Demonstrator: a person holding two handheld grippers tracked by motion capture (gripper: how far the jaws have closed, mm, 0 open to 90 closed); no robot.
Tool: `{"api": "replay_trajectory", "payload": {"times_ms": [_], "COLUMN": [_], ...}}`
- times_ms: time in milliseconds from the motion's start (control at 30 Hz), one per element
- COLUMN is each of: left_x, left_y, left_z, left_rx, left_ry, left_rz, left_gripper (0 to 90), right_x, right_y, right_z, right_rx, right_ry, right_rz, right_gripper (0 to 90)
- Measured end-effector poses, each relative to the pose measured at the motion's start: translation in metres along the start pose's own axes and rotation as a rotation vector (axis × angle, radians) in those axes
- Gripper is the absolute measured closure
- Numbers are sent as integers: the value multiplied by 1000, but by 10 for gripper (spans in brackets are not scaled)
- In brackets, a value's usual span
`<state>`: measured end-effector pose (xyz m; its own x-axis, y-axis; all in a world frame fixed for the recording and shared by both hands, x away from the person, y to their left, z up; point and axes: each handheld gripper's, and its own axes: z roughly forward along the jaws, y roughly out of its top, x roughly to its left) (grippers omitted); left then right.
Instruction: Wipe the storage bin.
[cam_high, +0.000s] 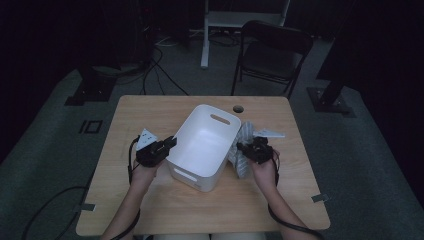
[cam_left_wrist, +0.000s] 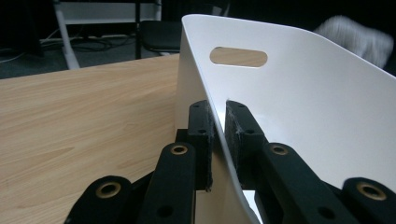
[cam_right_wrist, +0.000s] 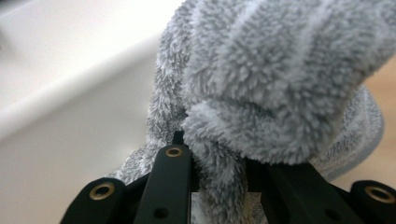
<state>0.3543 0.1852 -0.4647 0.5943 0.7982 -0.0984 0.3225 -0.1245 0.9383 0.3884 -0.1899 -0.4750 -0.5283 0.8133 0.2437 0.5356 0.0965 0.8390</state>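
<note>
We saw the left gripper (cam_high: 170, 142) clamped on the wall of the white tub (cam_high: 202, 150), at its nine o'clock rim mid-table. The right gripper (cam_high: 241, 146) pinched the fluffy grey towel (cam_high: 243, 162), held against the tub's three o'clock side.

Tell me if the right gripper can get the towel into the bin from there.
Probably yes. The right gripper is shut on the grey towel just beside the white bin, whose top is open, and the left gripper clamps the far wall.
</note>
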Motion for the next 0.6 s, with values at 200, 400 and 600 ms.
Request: {"api": "replay_trajectory", "payload": {"times_ms": [200,400,600], "left_x": [0,-1,-2], "left_y": [-1,0,0], "left_z": [0,1,1], "left_rx": [-7,-4,-7], "left_ry": [-19,-18,-7], "left_rz": [8,15,17], "left_gripper": [815,814,815], "right_x": [-14,-20,-26], "right_y": [21,14,2], "right_z": [-1,13,26], "right_rx": [-32,13,63], "right_ry": [-5,-38,-48], "right_rz": [41,46,58], "right_gripper": [775,777,778]}}
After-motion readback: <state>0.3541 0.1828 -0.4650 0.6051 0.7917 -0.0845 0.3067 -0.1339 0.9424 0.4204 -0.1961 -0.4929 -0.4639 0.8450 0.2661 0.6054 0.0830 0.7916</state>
